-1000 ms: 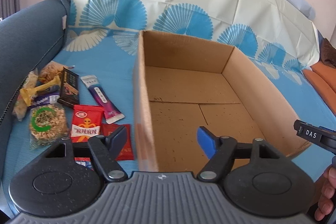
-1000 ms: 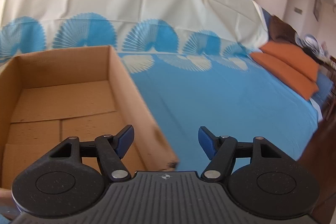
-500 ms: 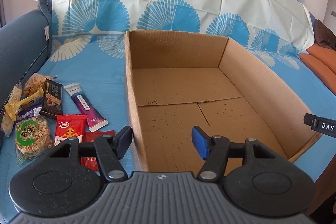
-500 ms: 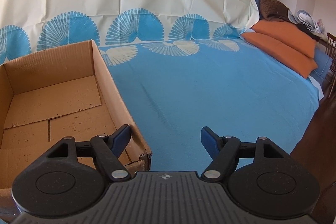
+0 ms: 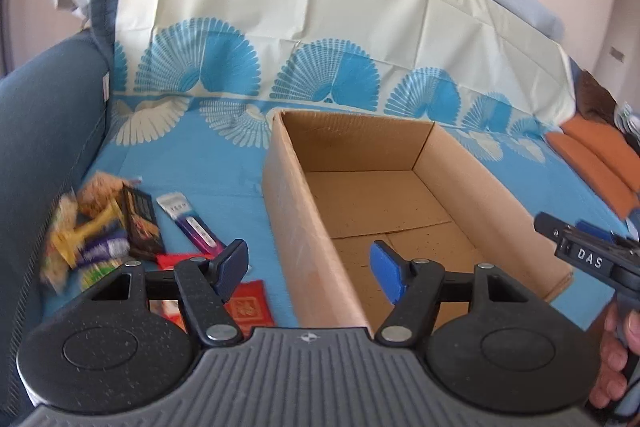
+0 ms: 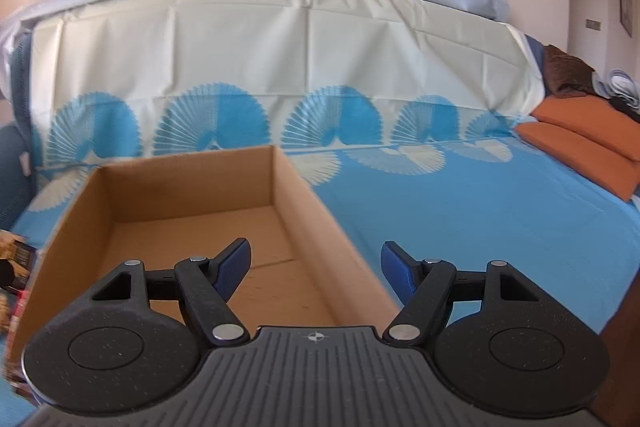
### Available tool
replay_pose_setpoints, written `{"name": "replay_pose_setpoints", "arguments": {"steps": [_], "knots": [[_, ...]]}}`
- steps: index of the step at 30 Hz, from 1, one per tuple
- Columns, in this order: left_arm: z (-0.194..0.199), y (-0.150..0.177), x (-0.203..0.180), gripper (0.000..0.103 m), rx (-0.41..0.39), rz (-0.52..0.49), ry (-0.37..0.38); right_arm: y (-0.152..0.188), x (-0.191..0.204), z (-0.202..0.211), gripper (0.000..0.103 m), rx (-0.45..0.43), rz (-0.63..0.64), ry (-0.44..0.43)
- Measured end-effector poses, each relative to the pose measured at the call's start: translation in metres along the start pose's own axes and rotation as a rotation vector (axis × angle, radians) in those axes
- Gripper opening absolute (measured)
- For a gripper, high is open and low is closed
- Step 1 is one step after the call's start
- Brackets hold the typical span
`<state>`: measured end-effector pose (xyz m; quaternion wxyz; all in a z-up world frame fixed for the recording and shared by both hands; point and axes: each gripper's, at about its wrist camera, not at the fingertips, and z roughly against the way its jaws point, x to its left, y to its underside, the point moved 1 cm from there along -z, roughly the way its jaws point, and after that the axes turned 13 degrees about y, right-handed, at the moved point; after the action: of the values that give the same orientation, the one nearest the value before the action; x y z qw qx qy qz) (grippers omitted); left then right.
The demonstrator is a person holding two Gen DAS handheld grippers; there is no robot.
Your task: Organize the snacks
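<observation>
Far left in the left wrist view, dark blue sofa arm (image 5: 36, 131), then a blurred snack pile (image 5: 84, 227) lying on the blue patterned cover (image 5: 208, 183): crinkly yellow and purple packets, a dark bar wrapper (image 5: 140, 223) just right of them, a purple-white stick pack (image 5: 192, 225) lying diagonal beside that, red packets (image 5: 248, 307) nearest the camera and partly hidden behind the gripper body. All snacks sit outside the box, to its left; labels too blurred to read. Left gripper (image 5: 306, 267) has its jaws apart with nothing between the blue pads; they have just been closing a little. The left pad is over the snack side, the right pad over the box floor, so the near left wall of the box runs between them, not touched. Cardboard box (image 5: 484, 195) is open-topped, flaps flat inside, no snacks in it, sitting on the cover mid-sofa. Cream backrest cover with blue fan prints (image 5: 320, 75) behind it. Right of the box, the right gripper (image 6: 316, 267) shows at the left view's edge with a hand (image 5: 616, 359) on its handle; in its own view the jaws are apart and hold nothing, hovering over the box's right wall. Orange cushions (image 6: 584, 147) far right.
</observation>
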<state>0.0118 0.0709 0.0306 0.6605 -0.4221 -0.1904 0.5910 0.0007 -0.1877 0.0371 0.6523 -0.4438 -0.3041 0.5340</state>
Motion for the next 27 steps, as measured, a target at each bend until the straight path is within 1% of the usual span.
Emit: {"name": "replay_pose_setpoints", "arguments": {"steps": [1,2,3,4,5,6,8,9,10,12,14,15,16,18,20,21,23,24,27], "knots": [[0.003,-0.005,0.008,0.061,0.017,-0.025,0.005,-0.002,0.007,0.005,0.069,-0.008,-0.001,-0.019],[0.005,-0.008,0.017,0.059,0.036,-0.038,0.011,-0.003,0.015,0.009,0.065,-0.015,0.0,-0.039],[0.006,-0.011,0.027,0.054,0.053,-0.037,0.021,-0.004,0.024,0.014,0.062,-0.023,0.002,-0.067],[0.005,-0.01,0.04,0.05,0.074,-0.025,0.036,-0.005,0.031,0.018,0.055,-0.028,0.004,-0.094],[0.001,-0.009,0.052,0.05,0.098,-0.003,0.05,-0.005,0.041,0.023,0.047,-0.033,0.006,-0.131],[-0.004,-0.005,0.067,0.05,0.124,0.049,0.068,-0.006,0.05,0.027,0.045,-0.038,0.009,-0.166],[-0.021,0.007,0.103,0.05,0.188,0.256,0.127,-0.007,0.069,0.035,0.042,-0.042,0.025,-0.241],[-0.028,0.013,0.118,0.05,0.202,0.35,0.15,-0.007,0.083,0.039,0.042,-0.037,0.042,-0.286],[-0.034,0.019,0.133,0.05,0.21,0.435,0.145,-0.006,0.092,0.043,0.042,-0.027,0.058,-0.328],[-0.043,0.026,0.154,0.05,0.247,0.543,0.095,-0.002,0.115,0.052,0.042,-0.008,0.097,-0.402],[-0.052,0.034,0.172,0.05,0.285,0.656,0.097,0.003,0.138,0.061,0.046,0.009,0.157,-0.456],[-0.055,0.035,0.175,0.05,0.298,0.675,0.095,0.005,0.148,0.065,0.048,0.017,0.187,-0.477],[-0.059,0.035,0.175,0.05,0.305,0.665,0.085,0.006,0.156,0.067,0.049,0.021,0.209,-0.493],[-0.065,0.032,0.17,0.052,0.319,0.594,0.033,0.01,0.17,0.071,0.051,0.03,0.254,-0.512],[-0.073,0.03,0.165,0.053,0.352,0.503,-0.068,0.013,0.181,0.073,0.052,0.045,0.271,-0.519],[-0.077,0.029,0.161,0.053,0.359,0.456,-0.099,0.014,0.185,0.072,0.052,0.054,0.274,-0.523],[-0.084,0.029,0.149,0.061,0.379,0.37,-0.123,0.017,0.193,0.071,0.054,0.069,0.285,-0.515],[-0.087,0.03,0.148,0.065,0.393,0.368,-0.133,0.019,0.197,0.07,0.055,0.076,0.295,-0.499],[-0.095,0.032,0.149,0.068,0.425,0.353,-0.135,0.024,0.203,0.063,0.056,0.113,0.304,-0.473]]}}
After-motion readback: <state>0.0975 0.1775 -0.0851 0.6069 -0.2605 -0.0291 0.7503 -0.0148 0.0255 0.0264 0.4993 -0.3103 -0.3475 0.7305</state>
